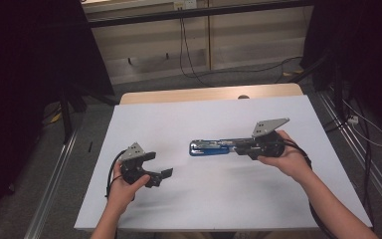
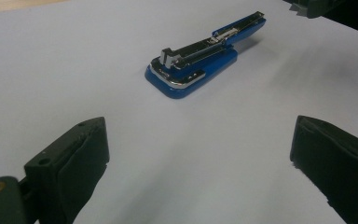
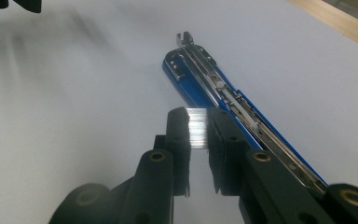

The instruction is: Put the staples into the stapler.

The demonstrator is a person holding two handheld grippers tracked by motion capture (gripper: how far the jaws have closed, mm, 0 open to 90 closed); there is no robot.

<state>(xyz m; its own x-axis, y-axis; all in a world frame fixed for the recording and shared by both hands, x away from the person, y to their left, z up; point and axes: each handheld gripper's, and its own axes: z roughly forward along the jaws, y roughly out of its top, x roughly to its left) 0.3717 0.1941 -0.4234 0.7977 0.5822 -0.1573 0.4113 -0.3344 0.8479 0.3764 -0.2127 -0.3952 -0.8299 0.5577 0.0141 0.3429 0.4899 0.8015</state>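
So we've got a blue stapler [image 1: 214,148] lying flat with its top swung open and the staple channel exposed, roughly mid-counter, a bit toward the right edge. Our right tool [image 3: 198,135] is pinching a strip of staples [image 3: 197,134] between its pads, sitting right over the rear half of the stapler's channel. Can't tell if the strip touches the channel. Our left tool [image 2: 200,154] rests near the front-left part of the white counter [image 1: 204,199], jaws spread wide with nothing between them, well apart from the stapler and pointing toward it.
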